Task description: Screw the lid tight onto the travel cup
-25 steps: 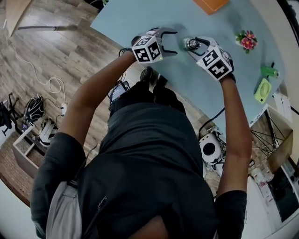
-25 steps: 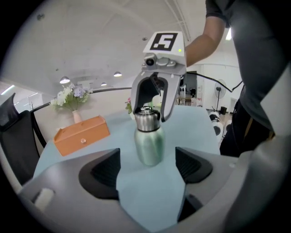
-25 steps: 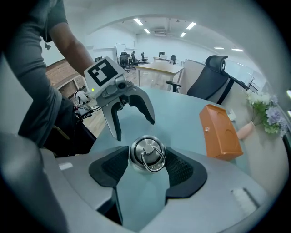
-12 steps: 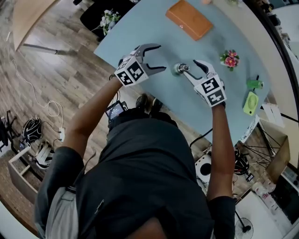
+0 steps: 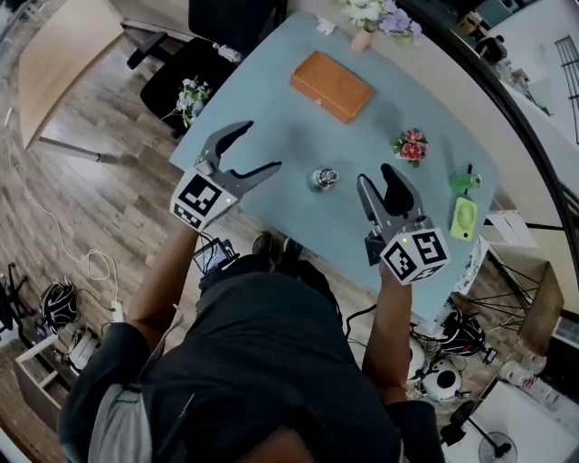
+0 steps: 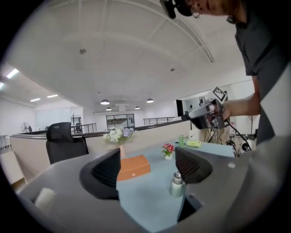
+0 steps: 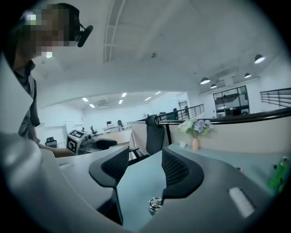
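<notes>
The steel travel cup (image 5: pixel 325 178) stands upright on the pale blue table (image 5: pixel 271 72) with its lid on top. It shows small in the left gripper view (image 6: pixel 177 184) and, from above, in the right gripper view (image 7: pixel 155 205). My left gripper (image 5: pixel 256 149) hangs open to the cup's left, well apart from it. My right gripper (image 5: pixel 378 184) is lifted to the cup's right, jaws open with nothing between them. Neither gripper touches the cup.
An orange box (image 5: pixel 331 86) lies at the table's far side, a small flower pot (image 5: pixel 411 147) to the right, a green bottle (image 5: pixel 466 181) and a green fan (image 5: pixel 463 218) near the right edge. A vase of flowers (image 5: pixel 366 23) and a black chair (image 5: pixel 185 90) border the table.
Both grippers have drawn back and up from the cup, the left going left, the right going right and nearer me. The cup now stands alone.
</notes>
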Demonstrator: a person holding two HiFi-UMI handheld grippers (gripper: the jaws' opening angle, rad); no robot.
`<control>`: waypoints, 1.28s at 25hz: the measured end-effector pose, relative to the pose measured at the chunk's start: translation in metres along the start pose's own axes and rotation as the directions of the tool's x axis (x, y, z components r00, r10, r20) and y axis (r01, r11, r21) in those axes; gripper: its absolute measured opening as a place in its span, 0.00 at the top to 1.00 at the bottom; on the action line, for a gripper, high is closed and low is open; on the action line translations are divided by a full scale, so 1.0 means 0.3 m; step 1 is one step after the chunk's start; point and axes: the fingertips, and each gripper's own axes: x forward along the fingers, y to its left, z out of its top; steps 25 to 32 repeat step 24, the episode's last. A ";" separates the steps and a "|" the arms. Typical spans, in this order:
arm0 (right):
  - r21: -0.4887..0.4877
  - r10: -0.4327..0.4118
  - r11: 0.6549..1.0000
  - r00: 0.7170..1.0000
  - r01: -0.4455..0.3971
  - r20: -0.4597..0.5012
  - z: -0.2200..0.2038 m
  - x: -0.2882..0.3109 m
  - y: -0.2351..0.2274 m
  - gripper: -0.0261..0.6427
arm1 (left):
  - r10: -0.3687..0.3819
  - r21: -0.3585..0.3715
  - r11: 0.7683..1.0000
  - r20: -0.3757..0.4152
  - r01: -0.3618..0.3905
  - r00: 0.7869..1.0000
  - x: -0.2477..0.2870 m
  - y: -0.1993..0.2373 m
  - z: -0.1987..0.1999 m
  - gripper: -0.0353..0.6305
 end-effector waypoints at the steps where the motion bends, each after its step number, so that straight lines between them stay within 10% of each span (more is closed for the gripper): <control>1: 0.004 -0.016 1.000 1.000 0.016 0.009 0.011 -0.014 -0.013 0.62 | 0.014 0.008 1.000 0.008 -0.014 1.000 -0.019 0.015 0.029 0.30; 32: -0.137 -0.067 0.988 0.997 0.069 0.023 0.117 -0.130 0.118 0.62 | 0.049 0.058 0.997 0.092 -0.055 0.995 -0.170 0.034 0.206 0.30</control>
